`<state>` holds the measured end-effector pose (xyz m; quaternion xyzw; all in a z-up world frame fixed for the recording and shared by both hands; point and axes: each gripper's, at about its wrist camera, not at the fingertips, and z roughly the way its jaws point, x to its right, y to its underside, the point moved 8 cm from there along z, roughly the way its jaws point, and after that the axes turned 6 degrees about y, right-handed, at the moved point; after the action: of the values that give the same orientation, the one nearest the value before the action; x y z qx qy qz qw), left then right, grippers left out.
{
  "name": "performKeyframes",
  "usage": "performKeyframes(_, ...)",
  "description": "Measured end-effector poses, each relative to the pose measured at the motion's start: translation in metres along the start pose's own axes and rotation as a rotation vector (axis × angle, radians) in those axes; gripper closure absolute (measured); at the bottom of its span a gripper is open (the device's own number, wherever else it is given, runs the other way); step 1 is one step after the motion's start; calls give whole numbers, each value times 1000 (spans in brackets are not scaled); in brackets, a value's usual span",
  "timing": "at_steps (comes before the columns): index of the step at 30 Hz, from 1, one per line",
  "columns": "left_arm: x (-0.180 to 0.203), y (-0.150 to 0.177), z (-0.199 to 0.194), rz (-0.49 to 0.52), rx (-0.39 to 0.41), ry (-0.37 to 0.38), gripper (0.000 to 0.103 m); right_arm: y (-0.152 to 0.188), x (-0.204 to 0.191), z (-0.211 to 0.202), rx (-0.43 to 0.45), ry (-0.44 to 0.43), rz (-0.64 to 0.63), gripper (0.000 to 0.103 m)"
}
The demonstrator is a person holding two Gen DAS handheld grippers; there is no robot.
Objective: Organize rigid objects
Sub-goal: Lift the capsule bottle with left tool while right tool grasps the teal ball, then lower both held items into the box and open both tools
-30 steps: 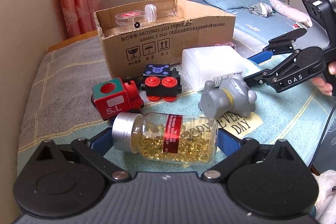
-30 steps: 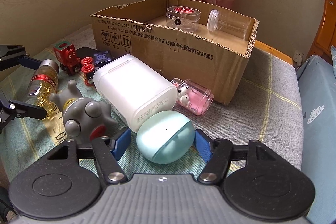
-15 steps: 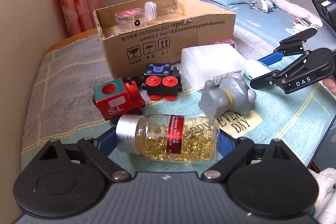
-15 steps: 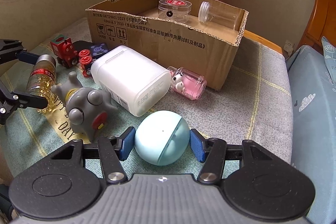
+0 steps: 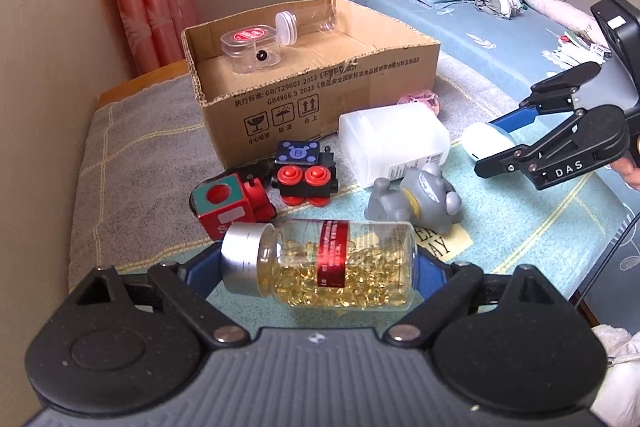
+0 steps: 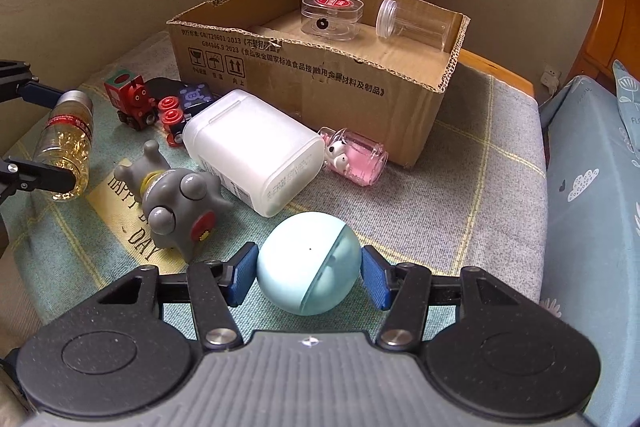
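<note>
Cardboard box (image 6: 320, 83) with two clear containers (image 6: 332, 17) inside

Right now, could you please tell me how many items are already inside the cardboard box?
2. A clear case with a red label sits toward the box's back, and a clear tube lies on its side beside it. The near wall may hide others.

A clear plastic bottle of yellow capsules (image 5: 334, 265), silver-capped with a red label band, lies sideways. A pale blue plastic ball (image 6: 309, 263) sits near a white rectangular plastic container (image 6: 254, 151) lying on its side. The open brown cardboard box (image 6: 320, 75) holds 2 clear plastic containers (image 6: 332, 17).
</note>
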<state>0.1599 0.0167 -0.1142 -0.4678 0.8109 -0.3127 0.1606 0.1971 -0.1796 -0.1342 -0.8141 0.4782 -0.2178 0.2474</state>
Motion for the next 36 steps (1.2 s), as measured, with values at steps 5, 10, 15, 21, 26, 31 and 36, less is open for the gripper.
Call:
performKeyframes(5,4,-26,-14,30,35,1,10,-13,2,-15,31,-12,-16,42)
performKeyframes(10,-3,-69,-20,67,100,-31,10,-37,6,-32,83,-19,-29,42)
performKeyframes(15,-15,-115,-10,92,138,-56,10,-65,12,-45,143,-1,-47,42)
performKeyframes(21,-32,-156,19,70,158,-109,9,-97,23,-52,195,27,-48,42)
performKeyframes(26,-44,-154,29,3,176,-130,6,-116,29,-47,204,39,-46,42)
performKeyframes(31,-46,-132,20,-67,190,-127,2,-129,34,-35,198,38,-36,42)
performKeyframes(36,-44,-109,6,-110,198,-171,1,-143,38,-19,180,26,-6,42)
